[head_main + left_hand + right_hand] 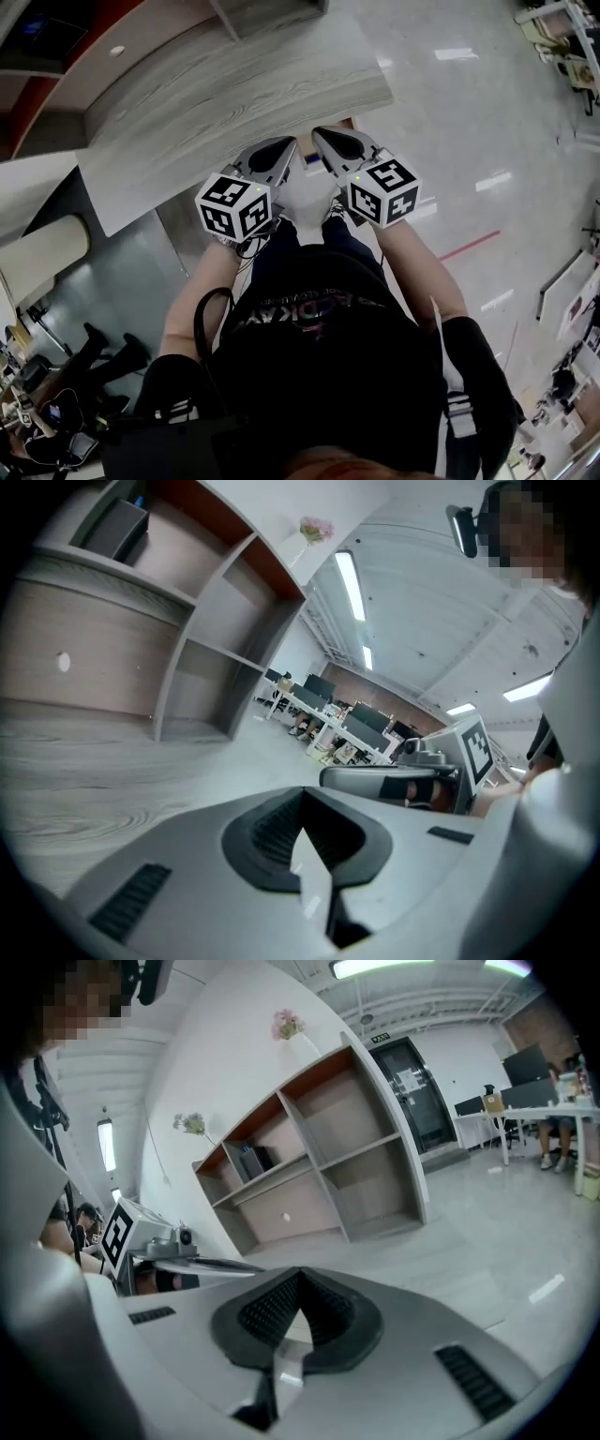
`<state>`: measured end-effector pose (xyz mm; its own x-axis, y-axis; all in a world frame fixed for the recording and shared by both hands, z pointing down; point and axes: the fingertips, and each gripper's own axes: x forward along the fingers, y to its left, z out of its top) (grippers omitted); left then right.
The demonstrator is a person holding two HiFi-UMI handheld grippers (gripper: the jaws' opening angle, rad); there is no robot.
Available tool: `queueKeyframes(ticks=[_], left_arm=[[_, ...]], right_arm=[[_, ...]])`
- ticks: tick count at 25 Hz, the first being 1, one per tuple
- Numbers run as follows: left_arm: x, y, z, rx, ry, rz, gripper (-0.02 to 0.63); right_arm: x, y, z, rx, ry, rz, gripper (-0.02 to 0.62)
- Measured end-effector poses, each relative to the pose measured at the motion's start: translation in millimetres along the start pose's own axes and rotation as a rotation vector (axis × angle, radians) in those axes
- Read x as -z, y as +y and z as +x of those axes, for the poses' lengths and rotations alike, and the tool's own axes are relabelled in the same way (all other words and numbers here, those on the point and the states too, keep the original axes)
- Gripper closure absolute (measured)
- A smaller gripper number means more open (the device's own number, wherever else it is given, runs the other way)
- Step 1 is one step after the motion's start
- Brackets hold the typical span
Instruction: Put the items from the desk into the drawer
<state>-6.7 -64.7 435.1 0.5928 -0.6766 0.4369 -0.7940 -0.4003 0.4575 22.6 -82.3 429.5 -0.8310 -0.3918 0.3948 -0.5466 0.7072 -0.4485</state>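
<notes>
two hand-held grippers, left [279, 148] and right [330, 139], are both closed on nothing, side by side near the counter [234, 103] edge. no items are in view, and one drawer [286, 1215] sits shut in the shelf [370, 1162] — seemingly between steps, the next move calls for finding an item or opening that drawer.

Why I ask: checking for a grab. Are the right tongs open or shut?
Shut: the right gripper view shows the right tongs closed together, nothing between.

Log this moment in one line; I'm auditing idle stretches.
left gripper: shut, empty | right gripper: shut, empty | pose: side by side, facing desk
</notes>
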Motion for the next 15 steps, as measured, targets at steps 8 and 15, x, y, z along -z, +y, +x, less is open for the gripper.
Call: queueKeyframes(ticks=[8,15], left_arm=[[-29.9,-0.8,-34.7,0.002,-0.064,0.045,0.595],[-34.5,5.3,-53.0,-0.025,-0.095,0.042,0.595]], right_arm=[[-35.4,32.7,-10.1,-0.019,-0.077,-0.055,0.577],[-44.9,57.7,-5.2,-0.069,-0.095,-0.095,0.577]])
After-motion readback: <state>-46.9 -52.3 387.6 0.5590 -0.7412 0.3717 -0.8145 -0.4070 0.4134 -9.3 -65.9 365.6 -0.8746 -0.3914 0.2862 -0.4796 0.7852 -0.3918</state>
